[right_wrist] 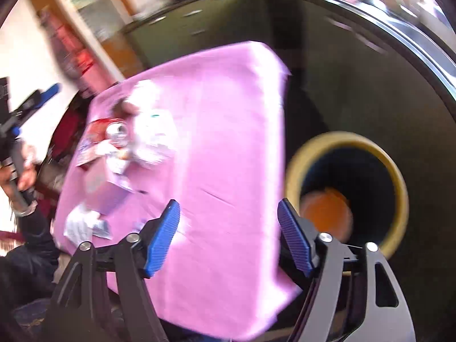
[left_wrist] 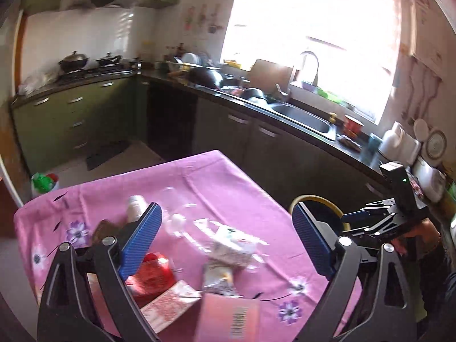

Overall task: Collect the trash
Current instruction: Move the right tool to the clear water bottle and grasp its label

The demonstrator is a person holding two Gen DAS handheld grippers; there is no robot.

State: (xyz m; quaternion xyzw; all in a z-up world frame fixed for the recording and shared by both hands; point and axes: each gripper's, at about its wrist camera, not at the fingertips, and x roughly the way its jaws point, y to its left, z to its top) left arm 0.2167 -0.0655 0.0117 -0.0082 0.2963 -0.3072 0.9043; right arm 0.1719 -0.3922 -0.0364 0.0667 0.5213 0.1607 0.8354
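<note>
Trash lies scattered on a table with a pink flowered cloth (left_wrist: 228, 188): a clear plastic bottle (left_wrist: 176, 213), a white bottle (left_wrist: 135, 206), a red can (left_wrist: 154, 270), crumpled wrappers (left_wrist: 225, 256) and a pink carton (left_wrist: 228, 316). My left gripper (left_wrist: 226, 232) hangs open above this pile with nothing between its blue pads. A yellow-rimmed bin (right_wrist: 347, 193) stands on the floor by the table, an orange object (right_wrist: 327, 213) inside. My right gripper (right_wrist: 229, 225) is open and empty over the table edge (right_wrist: 282, 171) next to the bin. In the right wrist view the trash pile (right_wrist: 128, 142) is blurred.
A dark kitchen counter (left_wrist: 285, 105) with a sink (left_wrist: 302, 116), dishes and pots runs behind the table under a bright window. Green cabinets (left_wrist: 71, 119) stand at the back left. A green-and-red bag (left_wrist: 44, 182) sits on the floor. A person's hand (right_wrist: 25, 176) holds the left gripper handle.
</note>
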